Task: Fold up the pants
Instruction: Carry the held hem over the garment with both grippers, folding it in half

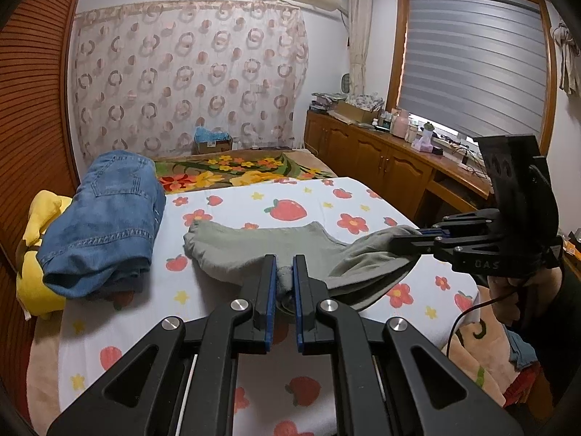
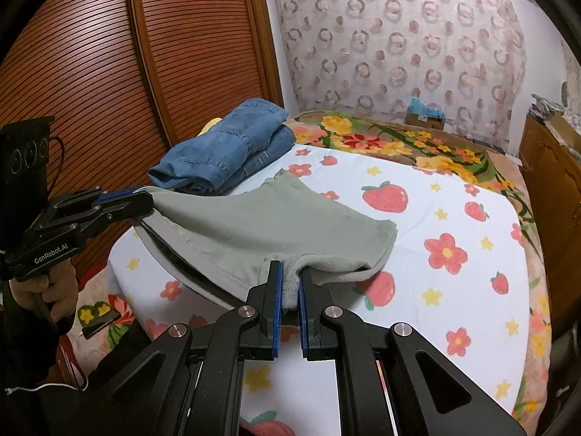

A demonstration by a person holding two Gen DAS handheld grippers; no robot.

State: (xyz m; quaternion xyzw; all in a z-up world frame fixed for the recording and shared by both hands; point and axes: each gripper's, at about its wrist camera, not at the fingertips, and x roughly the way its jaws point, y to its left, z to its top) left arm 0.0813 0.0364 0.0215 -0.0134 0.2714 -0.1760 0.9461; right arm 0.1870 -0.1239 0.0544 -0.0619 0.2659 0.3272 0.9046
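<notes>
Grey-green pants [image 1: 247, 247] lie partly folded on the strawberry-print sheet [image 1: 326, 200], with their near edge lifted. My left gripper [image 1: 285, 272] is shut on a bunched corner of the pants. In the right wrist view it [image 2: 145, 200] holds the left corner. My right gripper [image 2: 290, 279] is shut on the other near corner of the pants [image 2: 254, 225]. In the left wrist view it [image 1: 414, 236] holds the cloth at the right. The far end of the pants rests on the sheet.
Folded blue jeans [image 1: 105, 218] lie on a yellow item [image 1: 36, 239] at the bed's left side, by a wooden slatted wardrobe [image 2: 109, 54]. A floral blanket [image 1: 236, 170] covers the far end. A wooden cabinet [image 1: 381, 160] runs along the right.
</notes>
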